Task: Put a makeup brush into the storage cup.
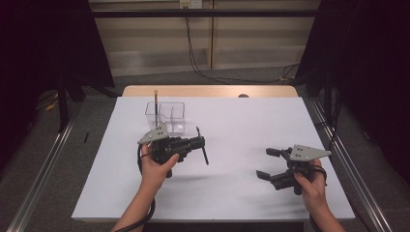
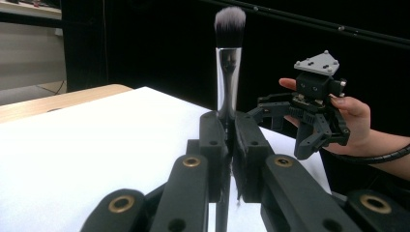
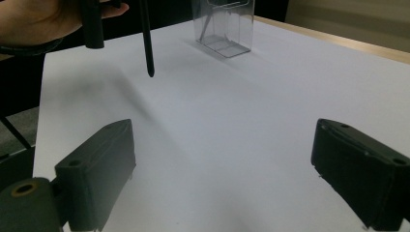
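Jaws of the left gripper point(image 2: 227, 130) clamp a makeup brush point(image 2: 228, 63) above the table point(image 1: 232, 145), not yet in the clear organizer point(image 1: 165, 115), while the right gripper's point(image 1: 273, 164) stand apart, empty.

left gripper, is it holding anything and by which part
The left gripper is shut on a makeup brush with grey-white bristles and a shiny metal ferrule, gripped on its dark handle just below the ferrule. The right gripper holds nothing.

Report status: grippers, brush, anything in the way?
Left gripper shut on makeup brush. Right gripper open, empty. Clear organizer behind; nothing in the way.
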The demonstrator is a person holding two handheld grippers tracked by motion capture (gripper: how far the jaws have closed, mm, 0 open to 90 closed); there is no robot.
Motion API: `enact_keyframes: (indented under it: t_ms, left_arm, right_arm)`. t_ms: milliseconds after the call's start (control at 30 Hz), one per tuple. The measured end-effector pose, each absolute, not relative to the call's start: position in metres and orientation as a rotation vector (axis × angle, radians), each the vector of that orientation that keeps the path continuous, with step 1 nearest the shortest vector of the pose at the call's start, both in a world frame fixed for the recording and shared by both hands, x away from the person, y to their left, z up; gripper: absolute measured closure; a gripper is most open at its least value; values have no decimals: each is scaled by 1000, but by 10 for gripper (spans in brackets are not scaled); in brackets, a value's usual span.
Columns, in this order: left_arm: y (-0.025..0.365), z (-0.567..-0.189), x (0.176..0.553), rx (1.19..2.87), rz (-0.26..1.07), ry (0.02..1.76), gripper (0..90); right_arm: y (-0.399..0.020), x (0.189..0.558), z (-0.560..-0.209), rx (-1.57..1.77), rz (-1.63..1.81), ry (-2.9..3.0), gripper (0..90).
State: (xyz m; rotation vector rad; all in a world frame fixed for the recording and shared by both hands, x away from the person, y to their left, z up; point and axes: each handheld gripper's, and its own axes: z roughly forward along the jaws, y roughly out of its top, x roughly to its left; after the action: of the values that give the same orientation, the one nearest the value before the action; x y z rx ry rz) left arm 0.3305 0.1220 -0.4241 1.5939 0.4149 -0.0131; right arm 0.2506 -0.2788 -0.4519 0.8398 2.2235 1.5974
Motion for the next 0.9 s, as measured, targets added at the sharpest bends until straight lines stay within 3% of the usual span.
enact_keyframes:
  t_ms: [900]
  left_arm:
    - [139, -418, 336, 1580, 35, 450, 839]
  right_arm:
    - [-305, 237, -462, 904, 1594, 2196, 84]
